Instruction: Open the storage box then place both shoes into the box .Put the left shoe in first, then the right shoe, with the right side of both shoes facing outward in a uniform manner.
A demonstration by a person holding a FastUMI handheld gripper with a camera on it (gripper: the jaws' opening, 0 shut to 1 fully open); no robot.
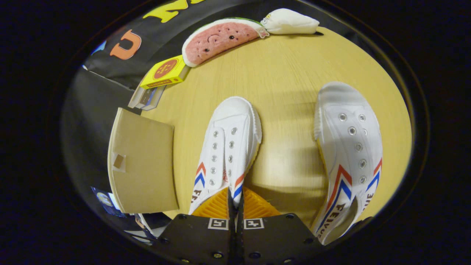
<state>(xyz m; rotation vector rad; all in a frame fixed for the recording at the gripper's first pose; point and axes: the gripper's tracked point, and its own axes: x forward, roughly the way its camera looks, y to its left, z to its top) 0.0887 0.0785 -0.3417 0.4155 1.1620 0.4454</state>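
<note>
I've got the gripper (235, 200) clamped on the white canvas shoe w/ red-blue chevrons (230, 147), its side wall pinched between the fingers. Other matching shoe (349, 154) lies beside, on the wood table (287, 70). Step: first shoe pickup. Next: carry to the brown cardboard box flap (143, 162).

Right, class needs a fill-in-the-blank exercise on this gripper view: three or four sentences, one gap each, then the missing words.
1. The claw is shut on the side wall of the nearer ____, which lies just ahead of its fingers.
2. The other shoe rests on the ____ table.
3. Beyond the shoes, at the table's far edge, lies a plush slice of ____.
4. Next to the watermelon plush, a ____ box lies on the table.

Missing words: shoe; wooden; watermelon; yellow
</note>
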